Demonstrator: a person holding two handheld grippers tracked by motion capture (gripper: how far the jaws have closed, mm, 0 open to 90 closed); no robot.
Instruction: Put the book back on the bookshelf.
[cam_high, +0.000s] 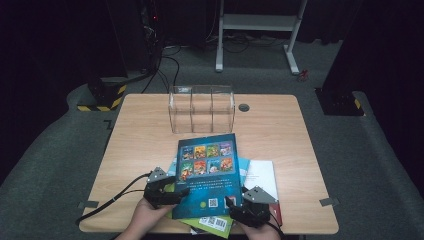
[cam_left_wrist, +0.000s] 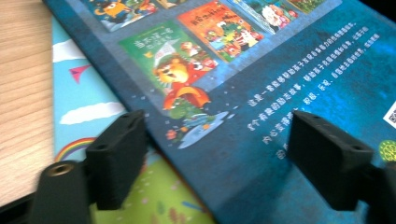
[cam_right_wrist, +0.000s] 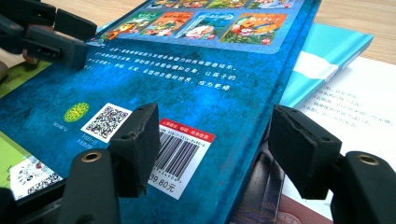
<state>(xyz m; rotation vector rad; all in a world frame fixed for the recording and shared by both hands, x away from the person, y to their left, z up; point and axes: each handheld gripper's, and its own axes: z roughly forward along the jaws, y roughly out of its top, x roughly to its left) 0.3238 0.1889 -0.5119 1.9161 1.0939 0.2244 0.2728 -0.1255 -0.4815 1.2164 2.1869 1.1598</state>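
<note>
We see the left claw apart, straddling the blue book's left edge. The right claw is apart too, straddling its lower right corner; neither clamps.

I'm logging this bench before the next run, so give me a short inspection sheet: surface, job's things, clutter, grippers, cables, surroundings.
Surface: wooden table, bare at the far half apart from the organiser.
Job's things: dark blue picture book, back cover up, topping a loose stack of books at the near edge; a light blue book and a white page stick out beneath it.
Clutter: clear three-compartment organiser, empty, at the far edge.
Grippers: left gripper at the blue book's left edge, jaws open; right gripper at its near right corner, jaws astride the corner, not pressing.
Cables: black cable trailing from the left gripper.
Surroundings: grey carpet, white stand behind, dark room.
</note>
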